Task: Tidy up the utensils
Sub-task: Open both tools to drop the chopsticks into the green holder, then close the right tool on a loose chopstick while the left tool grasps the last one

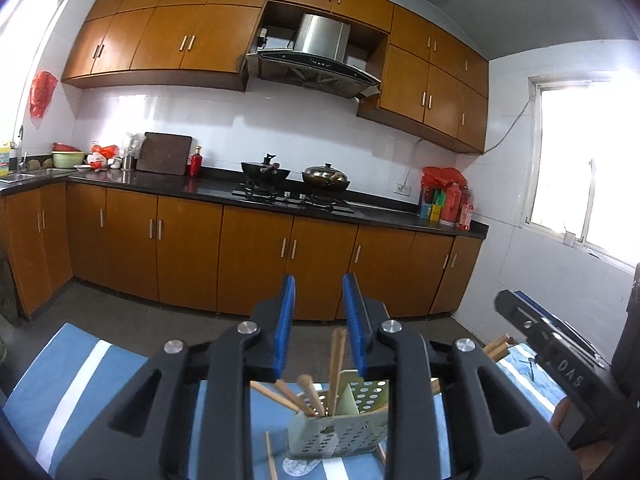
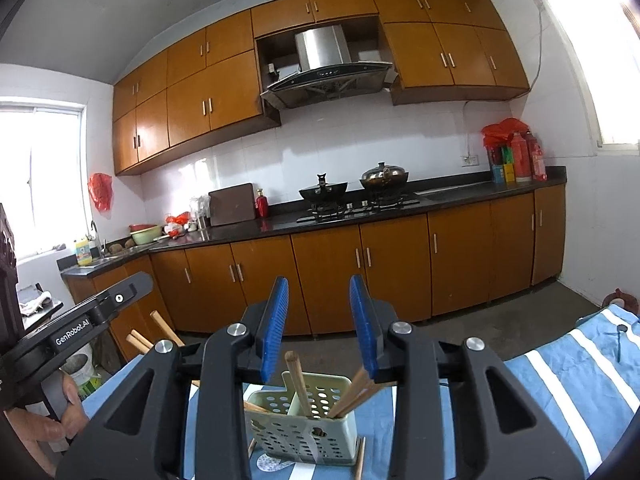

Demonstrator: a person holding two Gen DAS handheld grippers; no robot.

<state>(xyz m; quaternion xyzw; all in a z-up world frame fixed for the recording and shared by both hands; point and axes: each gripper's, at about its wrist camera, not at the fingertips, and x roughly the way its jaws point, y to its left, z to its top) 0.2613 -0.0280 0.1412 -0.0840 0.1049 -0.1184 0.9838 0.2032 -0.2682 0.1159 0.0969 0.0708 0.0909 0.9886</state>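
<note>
I am observing a perforated matt plastic caddy (image 2: pixel 304 436) holding smooth wooden chopsticks (image 2: pixel 298 382) on striped woven cloth (image 2: pixel 560 384), ribbed blue rubber-like pads (image 1: pixel 285 320) on matt black plastic, and a glossy dark countertop (image 1: pixel 168 184).

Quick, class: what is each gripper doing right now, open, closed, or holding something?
Left gripper: open, holding nothing, above the utensil holder.
Right gripper: open, holding nothing.

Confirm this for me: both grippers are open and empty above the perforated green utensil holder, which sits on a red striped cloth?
Not quite: the cloth is blue with white stripes, as both wrist views show. The left gripper and right gripper are open and empty above the green holder.
</note>
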